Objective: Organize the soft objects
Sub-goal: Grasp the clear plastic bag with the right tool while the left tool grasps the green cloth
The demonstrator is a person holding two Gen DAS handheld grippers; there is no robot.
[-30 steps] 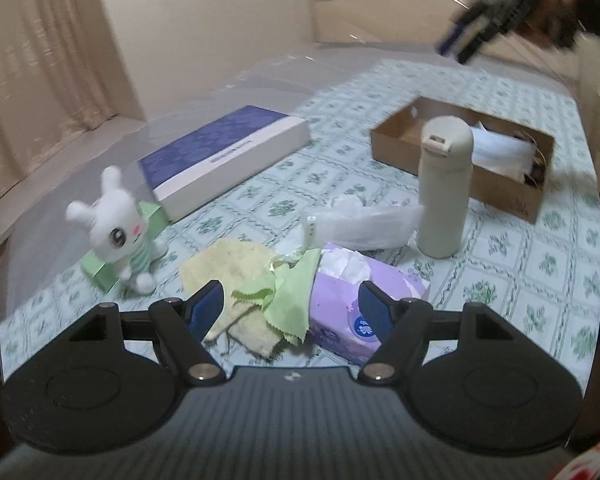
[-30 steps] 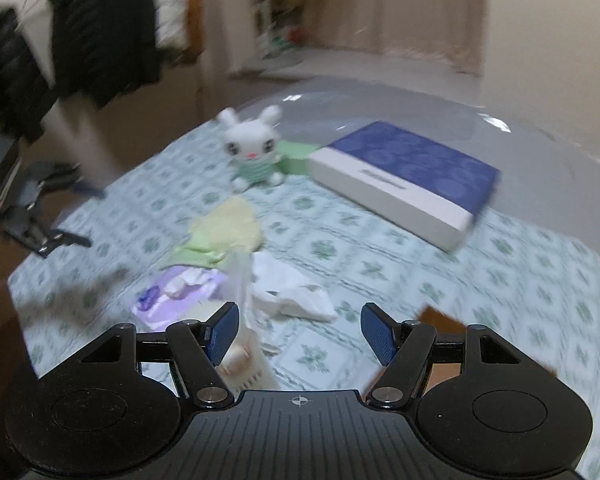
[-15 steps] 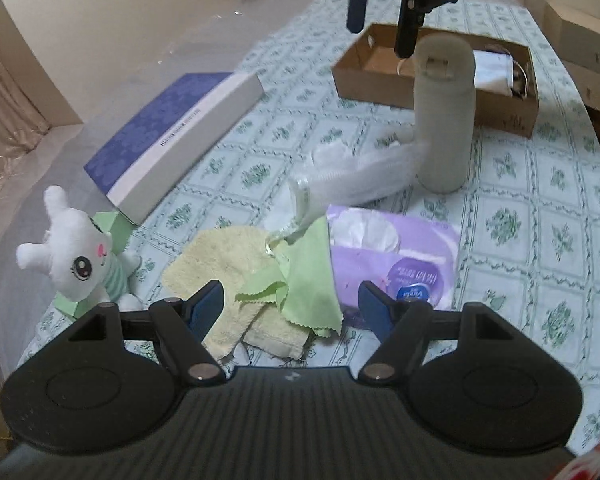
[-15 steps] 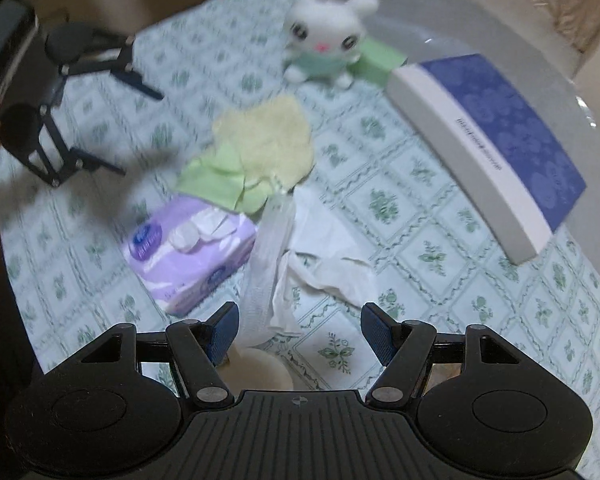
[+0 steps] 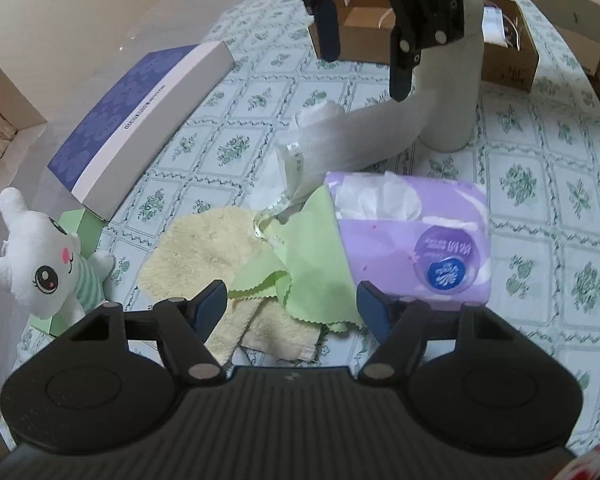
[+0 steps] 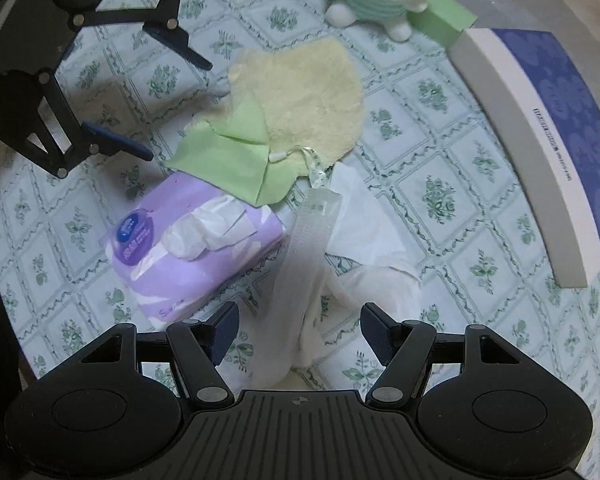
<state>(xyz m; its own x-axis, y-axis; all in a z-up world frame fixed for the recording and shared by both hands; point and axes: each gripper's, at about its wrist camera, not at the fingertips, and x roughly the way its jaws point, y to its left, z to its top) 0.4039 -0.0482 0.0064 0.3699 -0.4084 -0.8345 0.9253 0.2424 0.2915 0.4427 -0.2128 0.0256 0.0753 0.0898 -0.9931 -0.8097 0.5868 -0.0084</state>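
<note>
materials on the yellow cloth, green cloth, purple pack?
Yellow cloth: looks like terry or fleece, matte, fuzzy pile showing.
Green cloth: thin smooth fabric, probably microfibre; flat sheen-free surface, zigzag-cut edges, sharp folds.
Purple pack: soft plastic film wrap, slightly glossy with printing, with white paper tissue pushing out of the top slot.

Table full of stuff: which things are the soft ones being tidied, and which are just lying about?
Soft things for the job:
- plush rabbit
- yellow towel
- green cloth
- purple tissue pack
- white plastic bag

Just lying about:
- blue box
- beige bottle
- cardboard box
</note>
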